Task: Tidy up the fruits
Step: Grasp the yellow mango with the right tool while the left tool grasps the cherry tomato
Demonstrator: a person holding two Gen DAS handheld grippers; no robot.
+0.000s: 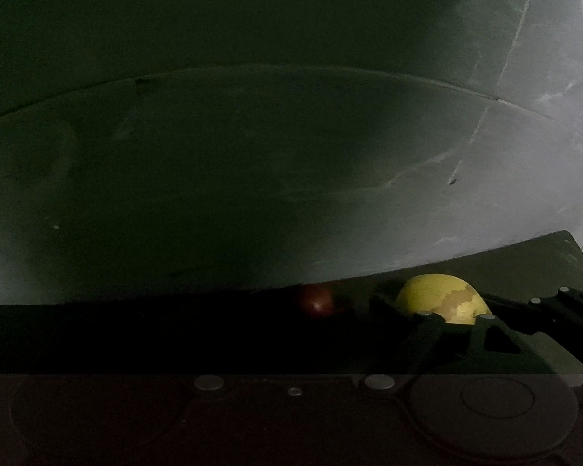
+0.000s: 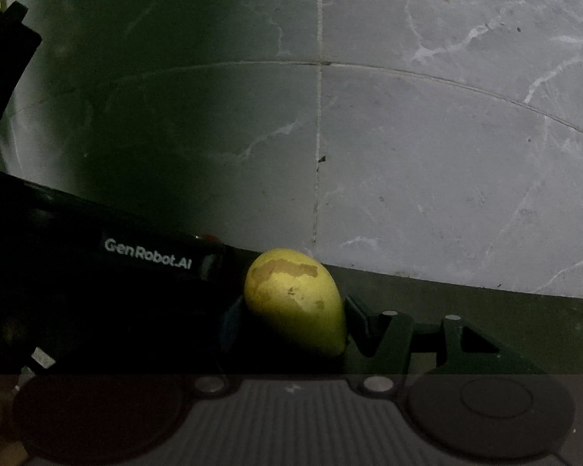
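Observation:
A yellow mango (image 2: 295, 299) with brown patches sits between the two fingers of my right gripper (image 2: 291, 310), which is shut on it above a dark green surface (image 2: 505, 310). The left wrist view shows the same mango (image 1: 443, 303) just right of my left gripper's right finger (image 1: 427, 322). A small red fruit (image 1: 316, 301) lies in the wide gap of my left gripper (image 1: 291, 310), apart from that finger. The other finger is lost in the dark. The left gripper's black body (image 2: 97, 264) lies close to the left of the mango.
Beyond the green surface's far edge there is grey marbled floor tile (image 2: 447, 136) with pale grout lines. Heavy shadow covers the left half of both views. The right gripper's black linkage (image 1: 544, 306) crosses the right edge of the left wrist view.

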